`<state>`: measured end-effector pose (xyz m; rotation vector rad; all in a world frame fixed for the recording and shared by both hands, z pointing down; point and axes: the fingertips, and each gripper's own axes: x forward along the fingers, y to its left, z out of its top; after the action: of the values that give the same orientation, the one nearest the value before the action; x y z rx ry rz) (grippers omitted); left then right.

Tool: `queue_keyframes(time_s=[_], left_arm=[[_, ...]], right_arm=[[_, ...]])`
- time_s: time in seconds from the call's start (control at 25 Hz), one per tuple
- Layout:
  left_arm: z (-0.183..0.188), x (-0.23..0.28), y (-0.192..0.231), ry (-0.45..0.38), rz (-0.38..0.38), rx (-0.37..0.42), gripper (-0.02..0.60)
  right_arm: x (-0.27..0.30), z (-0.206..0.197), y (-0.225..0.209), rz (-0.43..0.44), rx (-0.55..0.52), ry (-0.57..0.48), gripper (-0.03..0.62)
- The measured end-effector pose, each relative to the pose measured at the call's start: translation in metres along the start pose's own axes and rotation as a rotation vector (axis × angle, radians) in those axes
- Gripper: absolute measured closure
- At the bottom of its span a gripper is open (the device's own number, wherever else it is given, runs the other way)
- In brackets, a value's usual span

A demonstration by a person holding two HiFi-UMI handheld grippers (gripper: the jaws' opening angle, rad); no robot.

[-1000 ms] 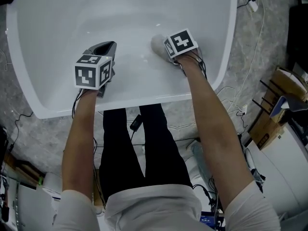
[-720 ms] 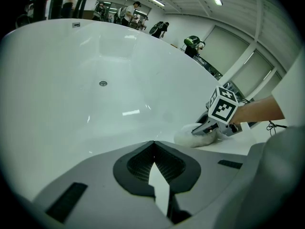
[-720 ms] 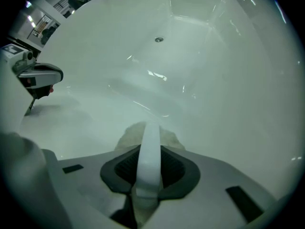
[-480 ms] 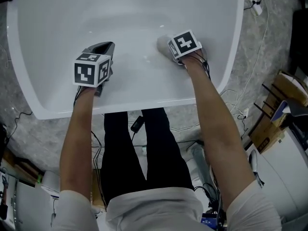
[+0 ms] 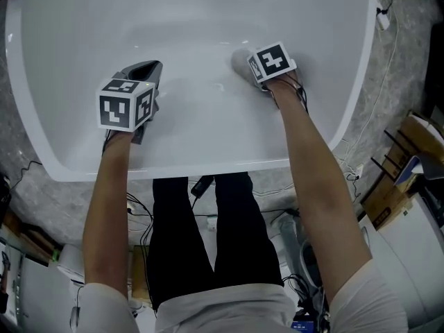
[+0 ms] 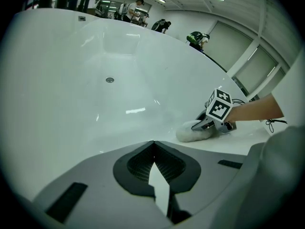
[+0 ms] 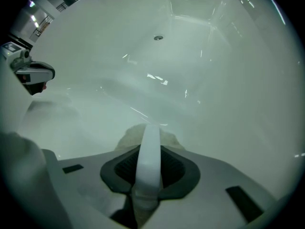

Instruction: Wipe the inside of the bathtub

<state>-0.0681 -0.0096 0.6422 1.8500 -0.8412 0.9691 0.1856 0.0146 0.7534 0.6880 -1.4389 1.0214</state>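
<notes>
Right gripper clamping white handle of fluffy wiping pad, jaws pressing handle from both sides. Pad lying against inner sloped wall of bathtub, toward tub's right side; pad also showing in left gripper view just beside marker cube. Left gripper hanging inside tub at left, well apart from pad, jaws sitting together with nothing between them. Drain lying farther along tub floor. Person standing at tub's near rim.
</notes>
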Motion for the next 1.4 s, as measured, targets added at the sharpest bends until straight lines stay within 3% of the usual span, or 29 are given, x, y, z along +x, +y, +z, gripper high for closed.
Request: queue_keyframes(time_s=[0.68,1.0,1.4], left_arm=[[0.002,-0.001,0.024,-0.024,0.026,-0.004,0.577],[-0.003,-0.010,0.045,-0.030,0.036,-0.034,0.577],[-0.008,-0.017,0.055,-0.015,0.059,-0.079,0.577]], right_arm=[[0.039,0.021,-0.003,0.033,0.018,-0.028,0.500],[0.050,0.049,0.031,0.062,-0.001,-0.041,0.500],[0.060,0.092,0.101,0.170,-0.061,-0.074,0.500]])
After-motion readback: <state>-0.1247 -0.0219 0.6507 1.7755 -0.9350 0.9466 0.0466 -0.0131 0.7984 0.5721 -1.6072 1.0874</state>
